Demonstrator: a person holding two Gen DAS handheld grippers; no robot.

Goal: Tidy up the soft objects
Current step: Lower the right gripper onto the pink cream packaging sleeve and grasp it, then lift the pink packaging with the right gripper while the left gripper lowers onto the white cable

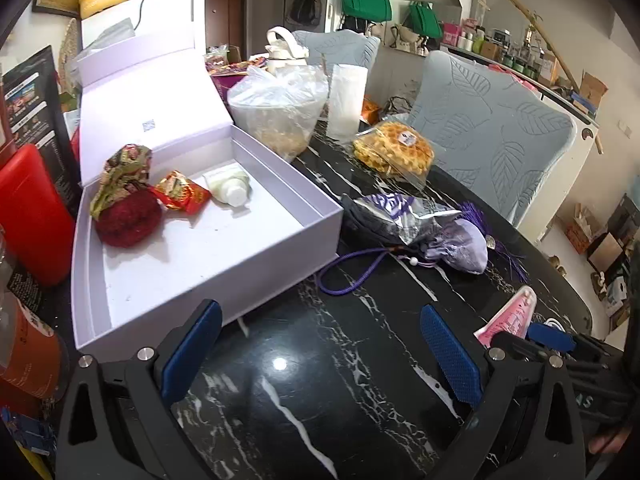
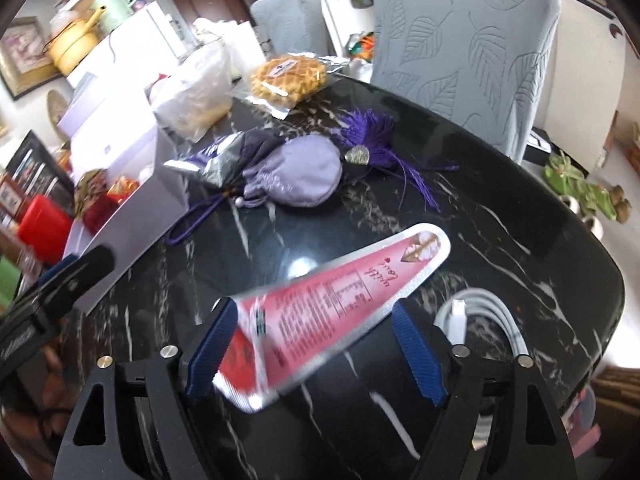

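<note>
- Left wrist view: left gripper point(image 1: 320, 344) spread wide, empty, over bare black marble tabletop point(image 1: 304, 400).
- Open white box point(image 1: 224, 248) ahead-left of it; inside: red pouch point(image 1: 128, 216), red sachet point(image 1: 182, 192), white tube point(image 1: 230, 188).
- Lilac pouch point(image 1: 460, 248) with purple cord lies ahead-right on the tabletop, touching a foil bag point(image 1: 396, 212). Waffle pack point(image 1: 394, 148) farther back.
- Pink packet point(image 1: 510, 316) at far right, in the right gripper point(image 1: 544, 338).
- Right wrist view: right gripper point(image 2: 316, 346) wide; pink packet point(image 2: 332, 312) lies tilted between the fingers, its wide end against the left pad point(image 2: 210, 354). Gap at the right pad, so firm hold unclear.
- Lilac pouch point(image 2: 296, 176) and tassel point(image 2: 376, 136) well ahead. White cable point(image 2: 480, 320) just right of the gripper.
</note>
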